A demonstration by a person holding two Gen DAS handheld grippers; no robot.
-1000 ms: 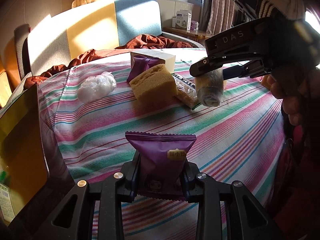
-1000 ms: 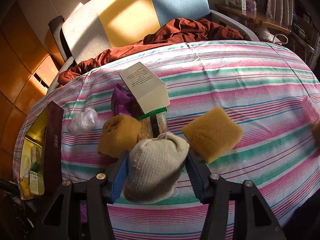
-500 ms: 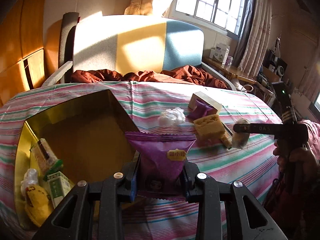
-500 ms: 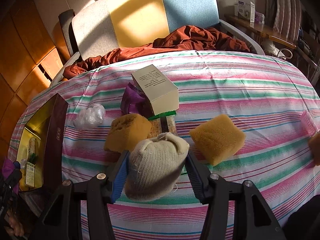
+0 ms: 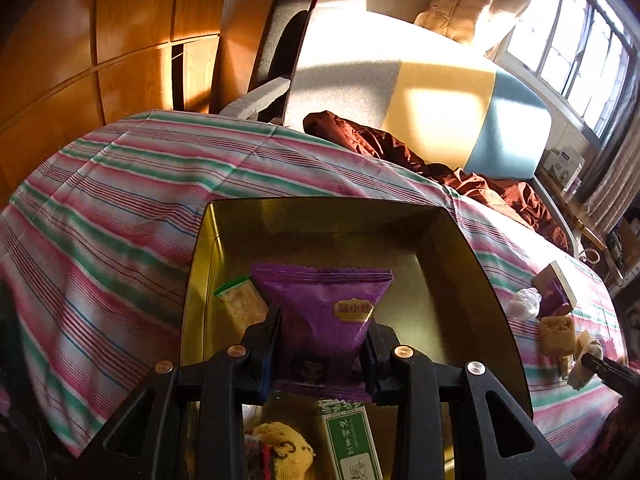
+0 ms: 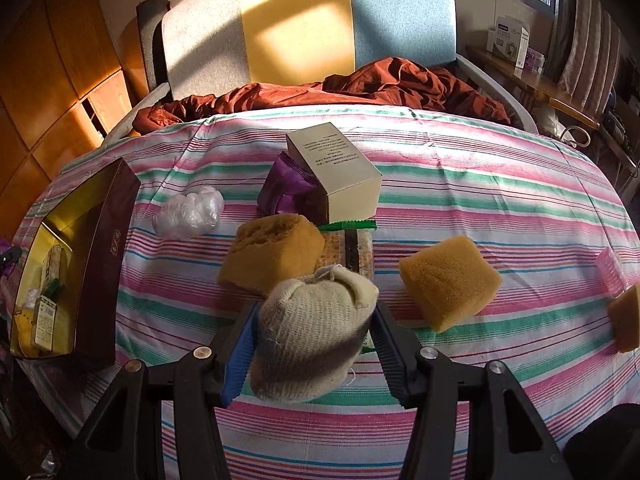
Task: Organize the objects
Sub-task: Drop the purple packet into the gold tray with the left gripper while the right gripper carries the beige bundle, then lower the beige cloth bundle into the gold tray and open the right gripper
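My left gripper is shut on a purple snack packet and hangs over the open gold-lined box. Inside that box lie a cracker pack, a green-labelled sachet and a yellow knitted item. My right gripper is shut on a beige knitted pouch above the striped cloth. Beyond it lie a tan sponge, a second sponge, a cracker bar, a cream carton and another purple packet.
The box stands at the table's left edge in the right wrist view. A crumpled clear wrap lies between it and the sponges. A pink item and another sponge sit far right. A chair with a rust cloth stands behind the table.
My left gripper has swung left with the purple packet, from over the striped cloth to above the gold-lined box, rolling as it went. The right gripper drifted slightly, still holding the pouch.
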